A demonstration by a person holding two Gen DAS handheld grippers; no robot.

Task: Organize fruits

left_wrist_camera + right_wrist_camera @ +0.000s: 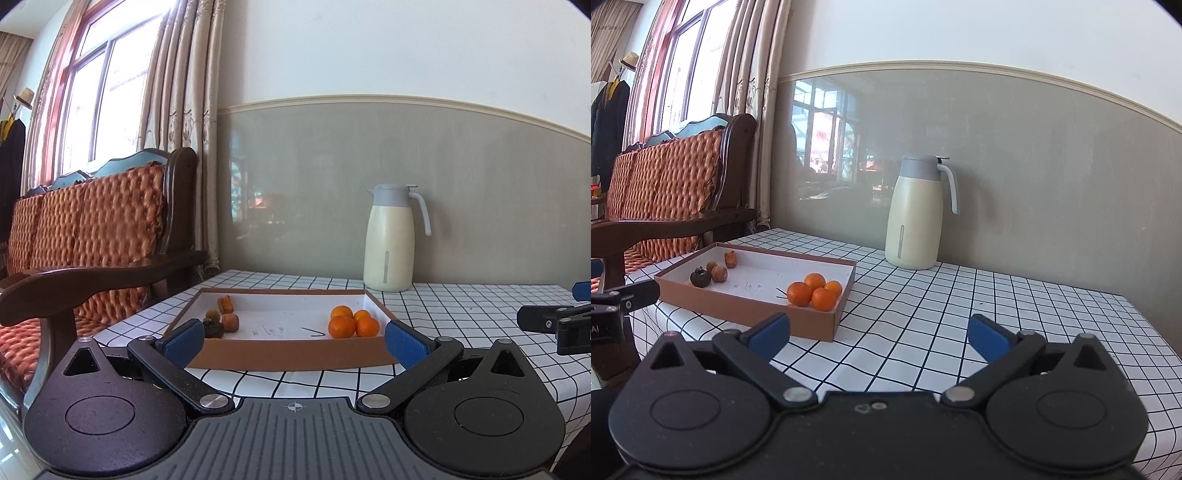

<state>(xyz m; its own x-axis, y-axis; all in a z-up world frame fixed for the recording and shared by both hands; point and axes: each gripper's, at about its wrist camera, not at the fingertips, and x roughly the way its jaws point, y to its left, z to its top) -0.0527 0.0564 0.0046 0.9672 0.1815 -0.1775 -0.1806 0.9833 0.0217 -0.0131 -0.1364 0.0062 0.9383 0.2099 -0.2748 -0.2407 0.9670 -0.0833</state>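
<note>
Left view shows the right tool [554, 325] only as a sliver; the right view shows its jaws wide, empty. Left tool [295, 341] wide too. Box [746, 308] near the tabletop's left edge holds four oranges [812, 291] and darker fruits [713, 273].

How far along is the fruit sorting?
It looks nearly or fully done: four oranges cluster at one end of the box, four brownish fruits at the other. Both the left hand-held gripper and right hand-held gripper are open, empty. No loose fruit shows on the table.

Orange tangerines [354, 322], brown-walled box [291, 355].
</note>
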